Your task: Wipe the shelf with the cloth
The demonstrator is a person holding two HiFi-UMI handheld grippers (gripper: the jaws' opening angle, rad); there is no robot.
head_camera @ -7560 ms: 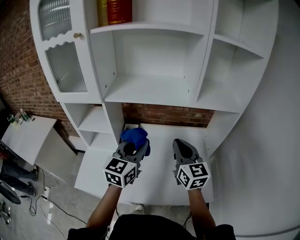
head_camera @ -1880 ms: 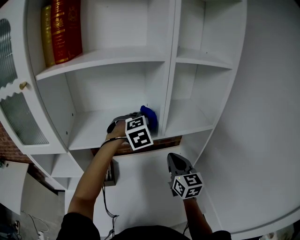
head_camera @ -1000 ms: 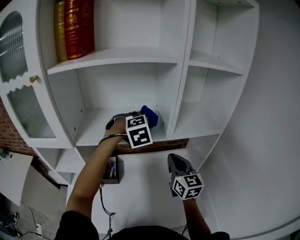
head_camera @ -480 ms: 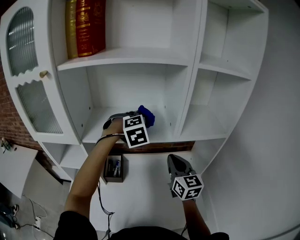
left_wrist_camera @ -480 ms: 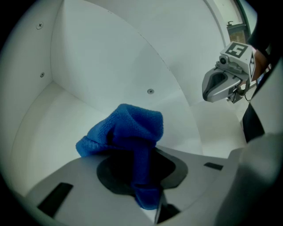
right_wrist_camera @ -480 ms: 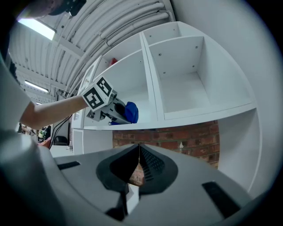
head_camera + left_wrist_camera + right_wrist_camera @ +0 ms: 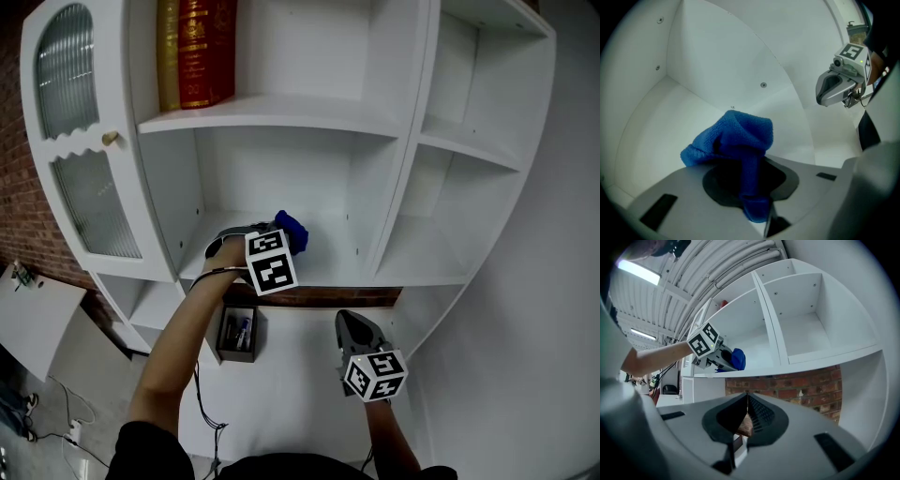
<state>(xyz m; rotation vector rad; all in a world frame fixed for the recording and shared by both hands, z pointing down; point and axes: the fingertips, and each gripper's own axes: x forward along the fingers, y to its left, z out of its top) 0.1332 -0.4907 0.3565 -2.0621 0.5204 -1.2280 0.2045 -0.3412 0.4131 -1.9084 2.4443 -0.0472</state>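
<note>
the left hand-held gripper (image 7: 274,234) reaches into the middle compartment of the white shelf (image 7: 323,270), its jaws clamped on a bunched blue cloth (image 7: 290,231) that rests on the shelf board about midway along, away from both side walls. the right hand-held gripper (image 7: 355,328) hangs lower, over the white bench (image 7: 300,398) under the shelf, jaws pressed together with nothing between them. a red book (image 7: 208,52) and a gold book (image 7: 170,56) stand on the board above.

Cloth (image 7: 290,232) on the middle shelf (image 7: 328,264)
We see the cloth under the books (image 7: 197,52), the pen box (image 7: 239,333) below it leftward, the right gripper (image 7: 350,321) nearer, lower right.
</note>
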